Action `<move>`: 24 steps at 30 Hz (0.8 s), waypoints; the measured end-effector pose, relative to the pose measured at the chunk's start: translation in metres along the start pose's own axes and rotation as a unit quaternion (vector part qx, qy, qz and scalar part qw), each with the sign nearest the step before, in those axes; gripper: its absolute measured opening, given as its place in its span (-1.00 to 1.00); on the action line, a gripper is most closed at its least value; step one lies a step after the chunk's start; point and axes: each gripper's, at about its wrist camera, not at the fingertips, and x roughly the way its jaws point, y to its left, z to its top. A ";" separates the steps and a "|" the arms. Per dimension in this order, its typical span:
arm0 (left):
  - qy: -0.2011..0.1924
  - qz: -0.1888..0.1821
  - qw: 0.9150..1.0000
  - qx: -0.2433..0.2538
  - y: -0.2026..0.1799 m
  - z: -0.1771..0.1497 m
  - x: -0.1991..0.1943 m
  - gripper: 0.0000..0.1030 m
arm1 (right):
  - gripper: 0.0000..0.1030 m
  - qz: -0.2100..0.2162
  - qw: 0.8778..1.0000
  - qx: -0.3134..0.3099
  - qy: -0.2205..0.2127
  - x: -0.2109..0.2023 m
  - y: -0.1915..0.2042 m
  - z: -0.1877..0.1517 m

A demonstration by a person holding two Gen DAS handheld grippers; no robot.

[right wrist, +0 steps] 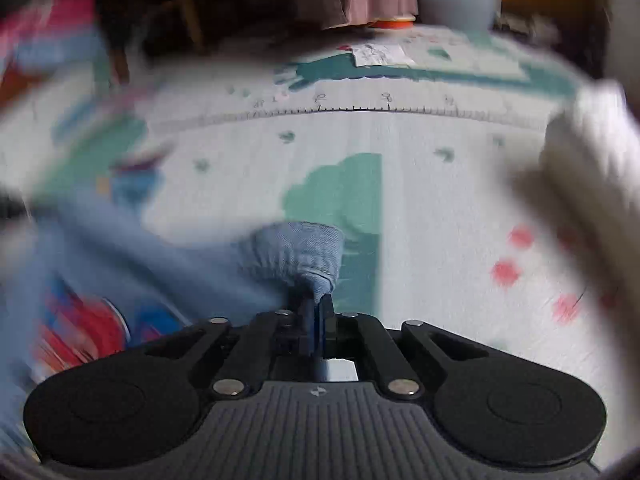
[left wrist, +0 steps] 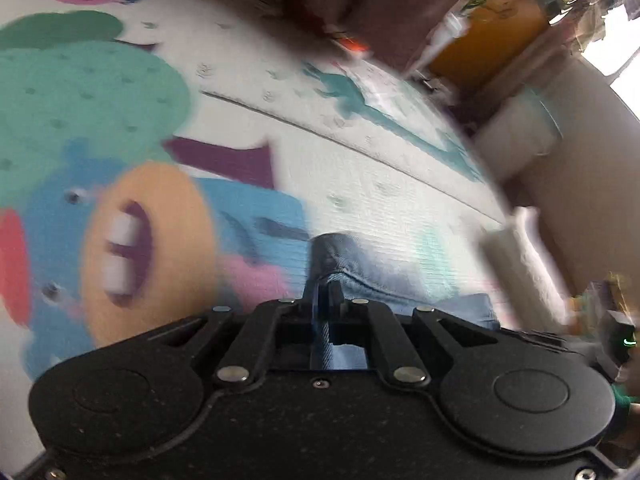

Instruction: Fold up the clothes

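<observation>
A light blue denim garment [left wrist: 348, 264] is pinched in my left gripper [left wrist: 326, 292], whose jaws are shut on a bunched edge of the cloth above the colourful play mat [left wrist: 360, 184]. In the right wrist view the same blue garment [right wrist: 292, 256] trails off to the left, blurred, and my right gripper [right wrist: 316, 308] is shut on another bunched corner of it. Both grippers point steeply down at the mat. The rest of the garment is hidden or smeared by motion.
The cartoon-printed play mat [right wrist: 400, 184] covers the floor. A white cloth [right wrist: 588, 152] lies at the right edge, seen as white cloth [left wrist: 516, 256] in the left view. Furniture and a yellow box [left wrist: 488, 28] stand beyond the mat's far edge.
</observation>
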 end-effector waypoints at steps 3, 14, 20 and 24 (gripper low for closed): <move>-0.002 0.037 0.999 0.027 0.000 0.003 0.005 -0.27 | -0.30 -0.071 0.996 0.028 0.035 0.018 -0.010 -0.007; -0.039 -0.018 0.977 0.211 -0.072 -0.052 -0.030 0.09 | -0.52 0.074 0.986 -0.138 -0.061 -0.006 0.067 -0.014; 0.014 -0.001 0.945 0.327 -0.114 -0.075 -0.022 -0.11 | -0.54 0.073 0.983 -0.166 -0.001 -0.012 0.062 -0.030; -0.048 0.046 0.972 0.225 -0.090 -0.023 -0.014 0.03 | -0.05 0.017 0.999 -0.018 -0.027 0.004 0.019 -0.009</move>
